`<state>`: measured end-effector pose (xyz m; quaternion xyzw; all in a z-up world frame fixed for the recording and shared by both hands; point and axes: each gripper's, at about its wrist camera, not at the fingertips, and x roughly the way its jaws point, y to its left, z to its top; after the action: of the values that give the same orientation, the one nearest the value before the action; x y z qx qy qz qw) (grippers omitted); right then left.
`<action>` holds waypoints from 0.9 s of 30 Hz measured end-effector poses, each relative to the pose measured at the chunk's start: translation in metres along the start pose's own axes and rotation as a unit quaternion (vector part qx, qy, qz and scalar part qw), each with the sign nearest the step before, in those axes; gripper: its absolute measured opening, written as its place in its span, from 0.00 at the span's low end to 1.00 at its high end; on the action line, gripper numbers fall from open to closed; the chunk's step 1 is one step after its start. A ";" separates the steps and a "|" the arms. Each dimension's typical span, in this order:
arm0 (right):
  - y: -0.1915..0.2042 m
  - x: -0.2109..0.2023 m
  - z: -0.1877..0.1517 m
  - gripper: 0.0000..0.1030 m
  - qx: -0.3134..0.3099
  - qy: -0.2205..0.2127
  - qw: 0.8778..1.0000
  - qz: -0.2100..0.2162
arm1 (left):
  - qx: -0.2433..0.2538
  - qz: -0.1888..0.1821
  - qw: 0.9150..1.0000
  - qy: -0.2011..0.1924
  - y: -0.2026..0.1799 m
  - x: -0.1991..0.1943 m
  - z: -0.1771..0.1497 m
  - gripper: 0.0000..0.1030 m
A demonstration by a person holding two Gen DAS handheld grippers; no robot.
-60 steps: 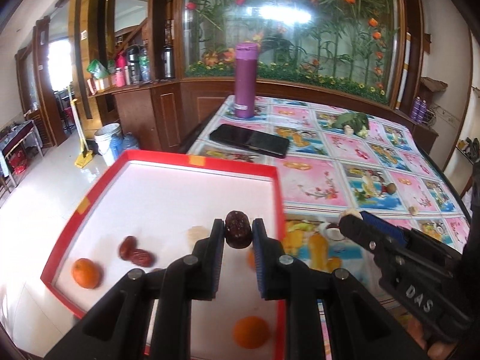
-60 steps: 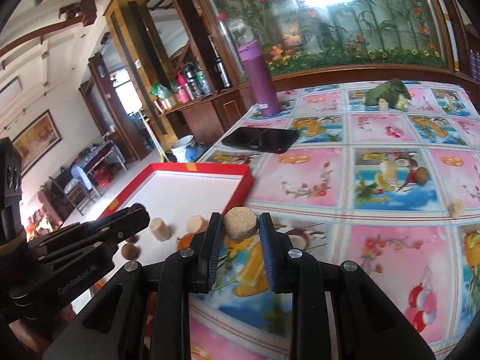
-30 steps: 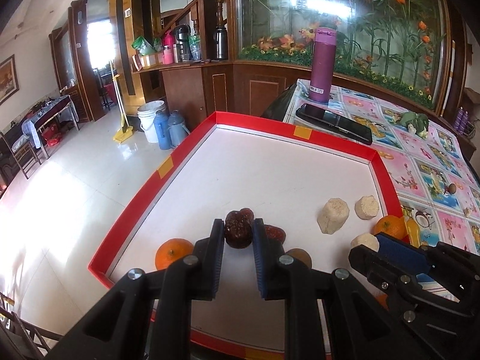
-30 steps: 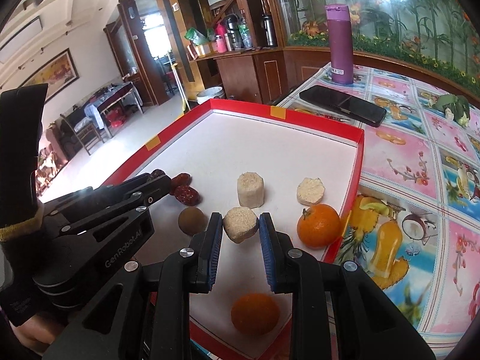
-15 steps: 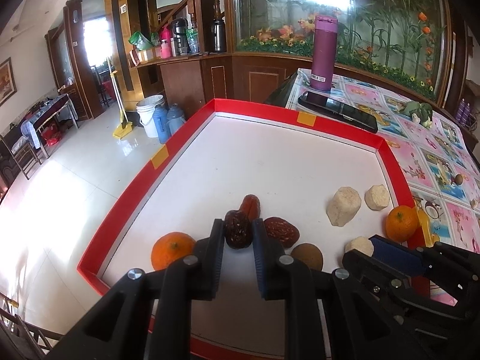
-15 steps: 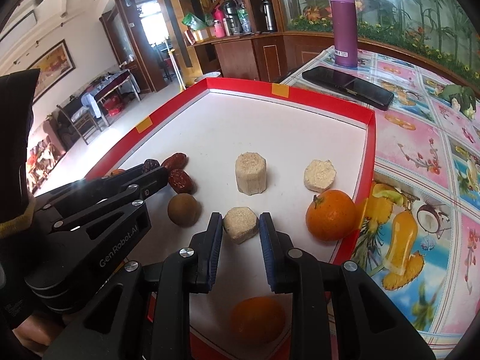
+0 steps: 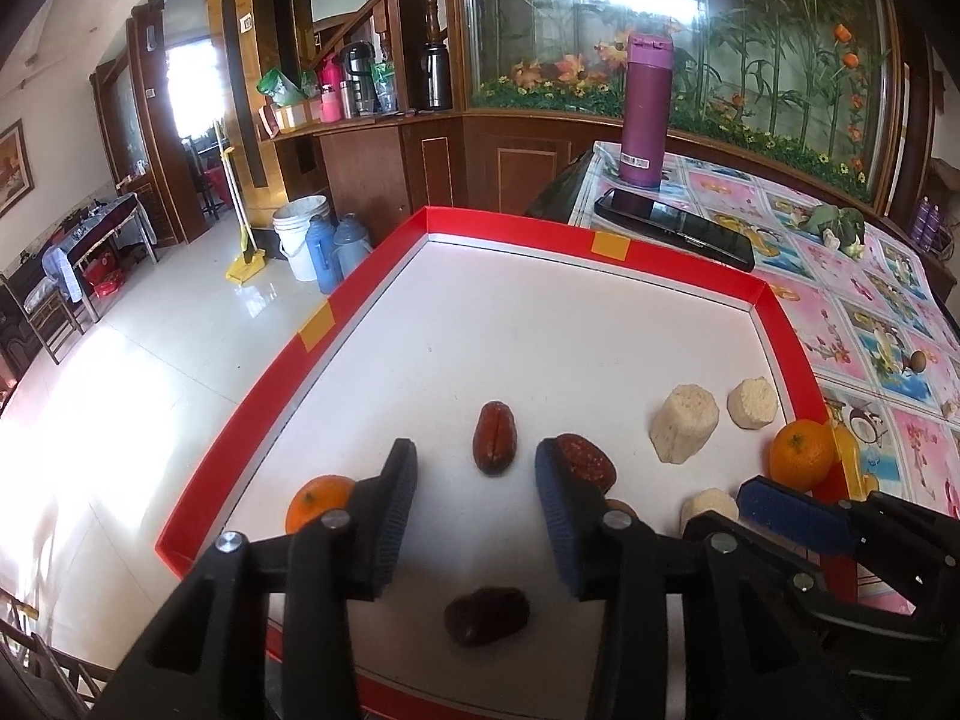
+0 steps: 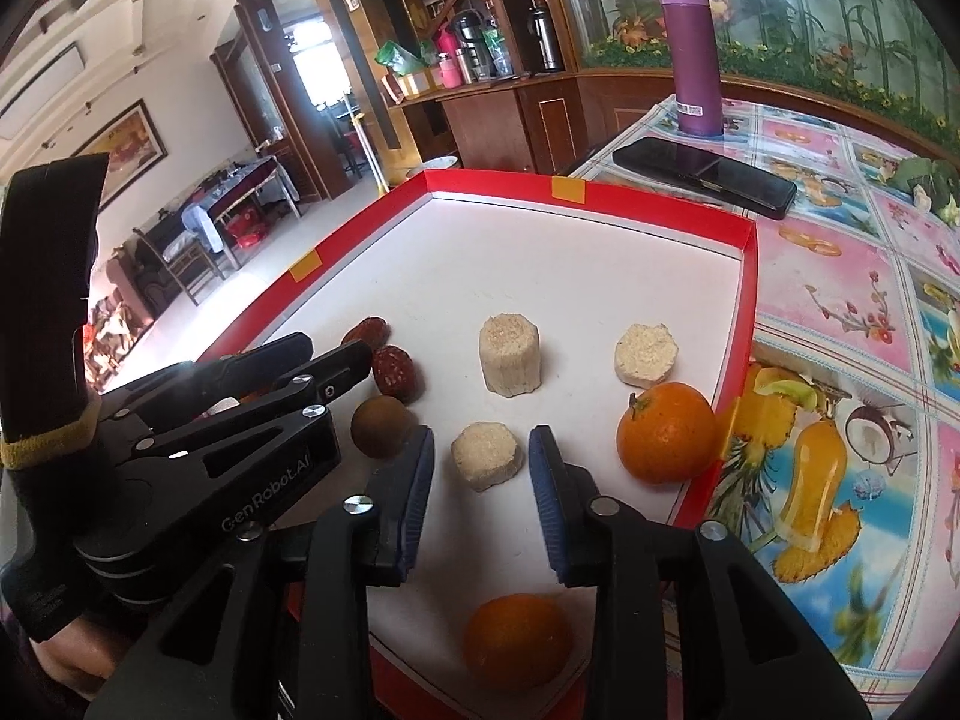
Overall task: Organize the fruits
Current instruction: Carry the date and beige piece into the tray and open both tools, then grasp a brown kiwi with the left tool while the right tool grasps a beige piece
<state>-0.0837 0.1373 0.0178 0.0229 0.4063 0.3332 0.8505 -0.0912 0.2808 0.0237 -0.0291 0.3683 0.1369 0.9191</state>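
Note:
A red-rimmed white tray (image 7: 600,243) holds the fruit. My left gripper (image 7: 474,468) hangs over its near left part with its jaws opening and nothing between the pads. A dark date (image 7: 486,615) lies loose on the tray just below it. Two more dates (image 7: 495,446) (image 7: 585,462) lie ahead, and an orange (image 7: 318,501) sits to the left. My right gripper (image 8: 482,456) has its jaws opening around a beige chunk (image 8: 486,456) that rests on the tray with a gap to each pad. The left gripper (image 8: 333,354) shows at the left of that view.
Two more beige chunks (image 8: 510,354) (image 8: 645,354), a brown round fruit (image 8: 381,426) and two oranges (image 8: 666,432) (image 8: 516,642) lie in the tray. A black phone (image 8: 702,174) and purple bottle (image 8: 690,54) stand beyond it. The tray's left side overhangs the floor.
Both grippers' jaws have spread. The left one let go of the dark date, which now lies on the tray. The right one released the beige chunk onto the tray.

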 end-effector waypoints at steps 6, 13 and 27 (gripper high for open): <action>-0.008 -0.006 0.000 0.32 0.023 -0.013 1.000 0.012 | -0.001 0.010 1.000 -0.001 0.001 -0.002 0.002 0.63; -0.006 -0.018 0.000 0.32 0.022 -0.043 0.999 0.020 | -0.010 0.017 1.000 0.000 0.002 -0.007 0.004 0.80; -0.024 -0.038 -0.003 0.32 0.045 -0.068 0.996 0.021 | -0.016 0.036 0.999 0.012 -0.005 -0.014 0.007 0.99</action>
<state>-0.0896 0.0958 0.0340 0.0918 0.3614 0.3299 0.8673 -0.0950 0.2742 0.0380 -0.0327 0.3780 0.1755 0.9084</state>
